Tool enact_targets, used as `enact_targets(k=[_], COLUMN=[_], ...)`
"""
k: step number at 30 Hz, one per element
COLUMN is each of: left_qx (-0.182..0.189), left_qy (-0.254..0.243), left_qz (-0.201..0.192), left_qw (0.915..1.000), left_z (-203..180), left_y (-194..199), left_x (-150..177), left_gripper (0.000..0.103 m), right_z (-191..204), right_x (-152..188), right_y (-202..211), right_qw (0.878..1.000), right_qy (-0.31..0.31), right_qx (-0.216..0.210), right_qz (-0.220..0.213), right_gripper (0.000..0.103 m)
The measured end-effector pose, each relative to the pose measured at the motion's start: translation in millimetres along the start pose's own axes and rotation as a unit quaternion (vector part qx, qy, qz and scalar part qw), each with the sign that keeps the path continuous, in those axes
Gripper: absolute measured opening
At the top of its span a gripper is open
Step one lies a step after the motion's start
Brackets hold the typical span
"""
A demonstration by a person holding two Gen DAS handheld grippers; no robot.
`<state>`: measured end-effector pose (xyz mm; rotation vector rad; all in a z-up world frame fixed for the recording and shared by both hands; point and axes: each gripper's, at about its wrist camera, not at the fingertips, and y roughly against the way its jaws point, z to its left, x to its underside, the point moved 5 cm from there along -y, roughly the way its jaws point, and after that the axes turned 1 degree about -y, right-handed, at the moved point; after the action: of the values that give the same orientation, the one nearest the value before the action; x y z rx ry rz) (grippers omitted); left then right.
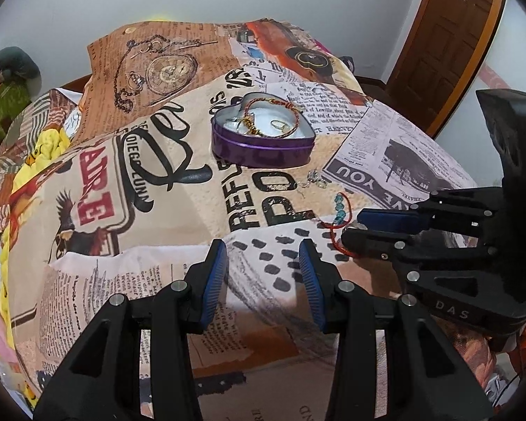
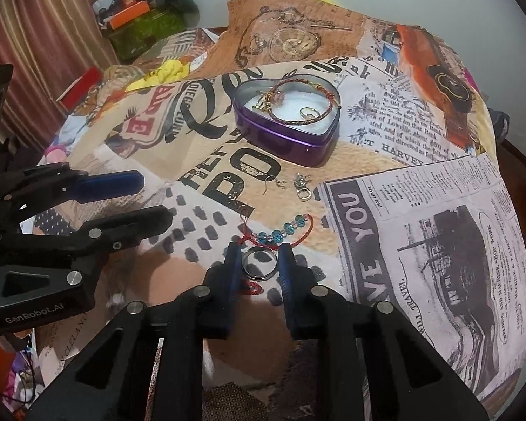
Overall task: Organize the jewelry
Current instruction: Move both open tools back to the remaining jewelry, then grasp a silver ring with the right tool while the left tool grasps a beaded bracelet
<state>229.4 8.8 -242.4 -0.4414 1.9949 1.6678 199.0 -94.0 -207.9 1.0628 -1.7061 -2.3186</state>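
Note:
A purple heart-shaped tin [image 2: 291, 147] stands open on the printed bedspread, with a braided bracelet [image 2: 308, 119], a gold chain and a small ring inside; it also shows in the left wrist view [image 1: 263, 149]. My right gripper [image 2: 259, 263] is shut on a silver ring [image 2: 258, 263] held between its blue pads, low over the cloth. A red cord bracelet with blue beads [image 2: 280, 233] lies just beyond it. Silver earrings [image 2: 299, 184] lie nearer the tin. My left gripper [image 1: 263, 273] is open and empty, left of the right gripper [image 1: 375, 226].
The printed bedspread [image 2: 420, 245] covers a bed. Yellow cloth [image 1: 49, 147] and clutter lie at the left edge. A brown wooden door [image 1: 449, 42] stands at the far right. Curtains [image 2: 42, 45] and boxes are at the far left in the right wrist view.

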Motion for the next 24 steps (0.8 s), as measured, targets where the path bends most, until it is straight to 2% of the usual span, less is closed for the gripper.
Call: enact_targets(k=[8,14,20,24], left_qx=[0.016,0.033,0.049,0.038], left_qy=[-0.012,-0.028,-0.047,-0.062], left_qz=[0.006,0.022,0.047,0.054], left_qw=[0.9998,0.9988,0.9966,0.9959], left_z=[-19,-37,-55,-63], left_y=[-7,-25,-45,-55], left_x=[-10,-21,-26,-24], left_gripper=[0.042,0.042,0.042,0.040], right_z=[-23,-48,-64,-69], right_x=[2,4,9,12], right_y=[22,39,44,42], right_qw=[0.999,0.996,0.994,0.994], right_qy=[-0.041,-0.061,-0.079,-0.085], right_qx=[0.000,0.027,0.024,0.021], right_qz=[-0.034,-0.059,-0.065,-0.061], right_gripper=[0.019,0.019,0.019,0.019])
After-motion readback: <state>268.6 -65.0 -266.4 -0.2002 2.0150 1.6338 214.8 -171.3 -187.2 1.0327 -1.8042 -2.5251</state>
